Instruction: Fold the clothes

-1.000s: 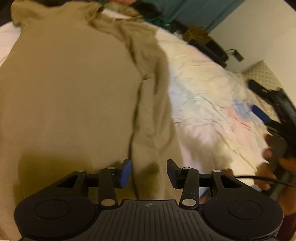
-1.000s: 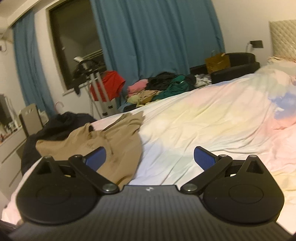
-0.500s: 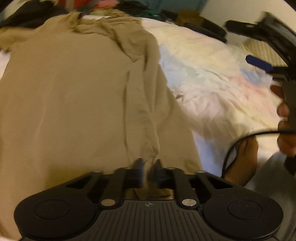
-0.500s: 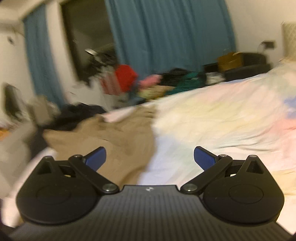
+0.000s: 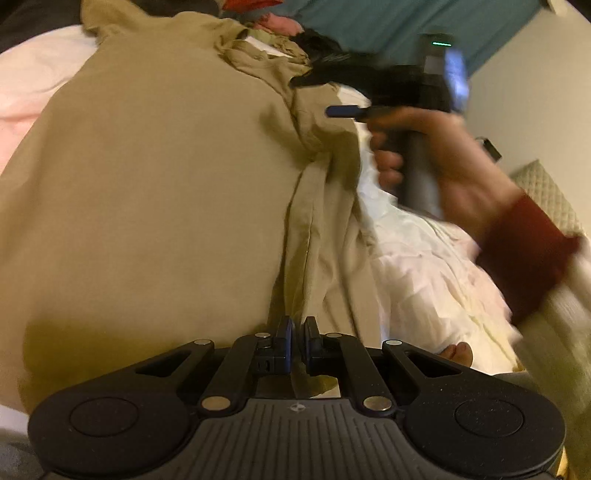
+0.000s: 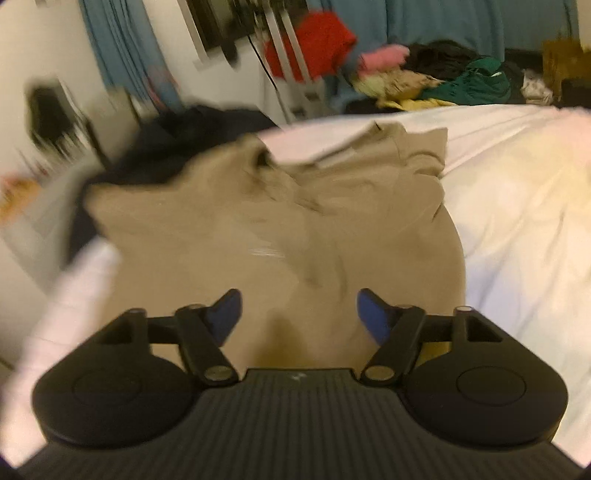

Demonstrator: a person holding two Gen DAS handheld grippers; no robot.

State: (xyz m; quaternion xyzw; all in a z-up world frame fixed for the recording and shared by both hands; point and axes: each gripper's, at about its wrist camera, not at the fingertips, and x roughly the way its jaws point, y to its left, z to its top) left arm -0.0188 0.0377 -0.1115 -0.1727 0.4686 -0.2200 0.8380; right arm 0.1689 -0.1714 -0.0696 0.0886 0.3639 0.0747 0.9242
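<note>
A tan shirt [image 5: 155, 192] lies spread on the bed, its collar end far from me. My left gripper [image 5: 298, 345] is shut on the shirt's near hem at a lengthwise fold. My right gripper [image 5: 332, 94] shows in the left wrist view, held by a hand over the shirt's far right shoulder. In the right wrist view the right gripper [image 6: 299, 317] is open and empty above the tan shirt [image 6: 280, 236], with the crumpled collar and sleeve ahead.
The bed has a pale pastel sheet [image 5: 424, 280] to the right of the shirt. A pile of coloured clothes [image 6: 424, 81] lies beyond the bed, by blue curtains [image 6: 461, 18]. Dark clothing [image 6: 177, 147] lies at the bed's left edge.
My left gripper has closed on the shirt's near hem. My right gripper has swung from over the bare sheet to over the shirt's shoulder, still open.
</note>
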